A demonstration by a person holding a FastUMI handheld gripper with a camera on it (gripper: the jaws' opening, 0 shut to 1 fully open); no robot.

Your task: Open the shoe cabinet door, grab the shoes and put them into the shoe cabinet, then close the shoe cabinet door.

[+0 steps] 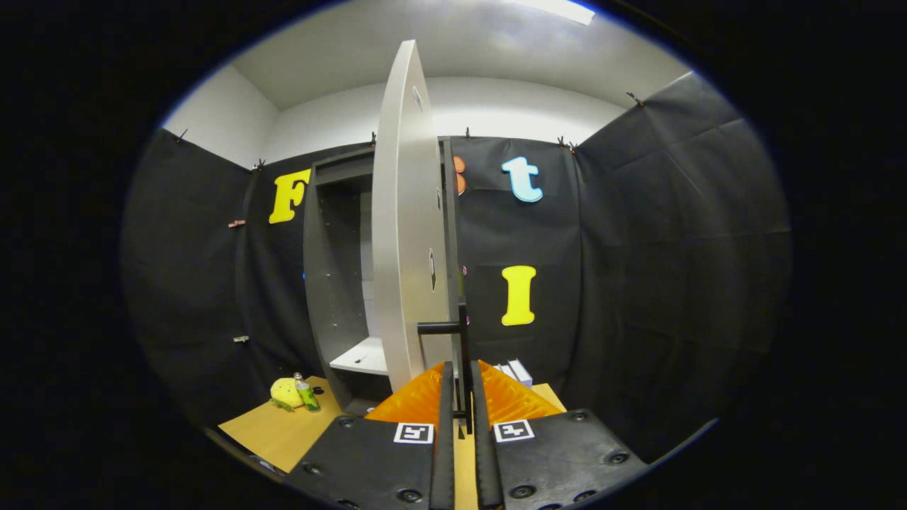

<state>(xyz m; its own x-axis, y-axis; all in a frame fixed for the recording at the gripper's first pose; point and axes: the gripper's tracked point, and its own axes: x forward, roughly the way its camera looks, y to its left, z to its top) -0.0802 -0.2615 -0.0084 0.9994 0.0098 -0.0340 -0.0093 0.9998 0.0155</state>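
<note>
I see my gripper clamped on the thin black bar handle of the tall white cabinet door, centre frame, standing upright, swung open edge-on toward me.

A tan wooden table is spreading across the lower frame. Lying on it at lower left are a yellow plush toy and a green bottle; the dark shoe cabinet is standing at center.

We see bright light from a ceiling panel overhead, washing the white wall and the pale cabinet door. The cabinet interior sits in shadow. Fisheye distortion bows straight edges outward; the focus stays fairly sharp throughout.
</note>
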